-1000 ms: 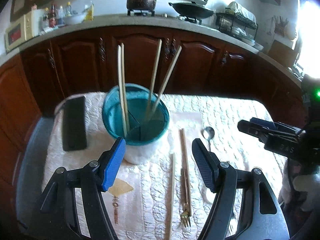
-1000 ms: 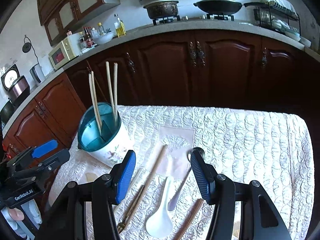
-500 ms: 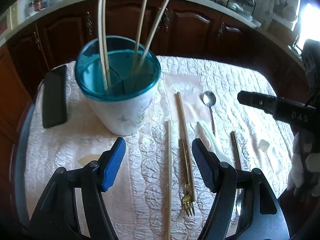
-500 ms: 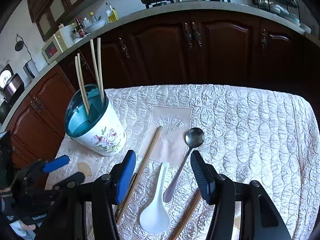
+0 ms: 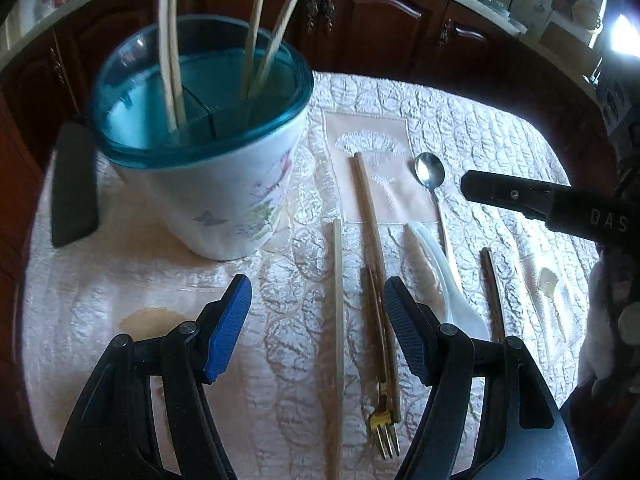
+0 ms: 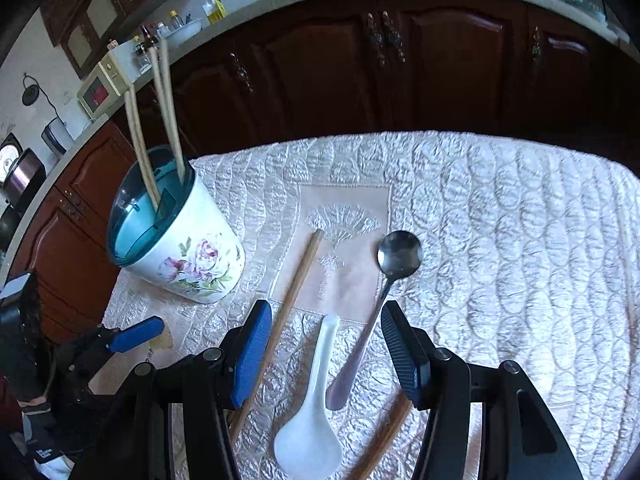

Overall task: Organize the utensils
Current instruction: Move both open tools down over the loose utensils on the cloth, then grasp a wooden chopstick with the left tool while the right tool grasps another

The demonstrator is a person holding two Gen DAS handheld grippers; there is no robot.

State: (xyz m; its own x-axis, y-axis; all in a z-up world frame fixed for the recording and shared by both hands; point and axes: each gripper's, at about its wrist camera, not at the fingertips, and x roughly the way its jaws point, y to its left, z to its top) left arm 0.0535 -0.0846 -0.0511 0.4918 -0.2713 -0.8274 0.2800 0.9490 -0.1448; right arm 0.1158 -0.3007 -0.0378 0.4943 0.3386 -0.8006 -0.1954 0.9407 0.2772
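Observation:
A white floral utensil holder [image 5: 224, 184] with a teal rim [image 6: 180, 256] stands at the table's left and holds several pale chopsticks [image 5: 170, 40]. On the cloth lie a pale chopstick [image 5: 338, 320], a brown chopstick [image 5: 370, 232], a gold fork [image 5: 384, 412], a white ceramic spoon [image 6: 312, 412], a metal spoon [image 6: 384, 284] and another brown chopstick [image 5: 492, 292]. My left gripper [image 5: 318, 332] is open over the pale chopstick and fork. My right gripper [image 6: 326, 350] is open over the two spoons' handles.
A dark flat object [image 5: 74, 188] lies left of the holder. The quilted white cloth [image 6: 500, 240] covers the table. Dark wood cabinets [image 6: 400, 72] and a countertop run behind. A small pale scrap [image 5: 548, 280] lies at the right.
Both grippers have moved down and closer to the table, so the utensils look larger. Both stay open; nothing on the table has moved.

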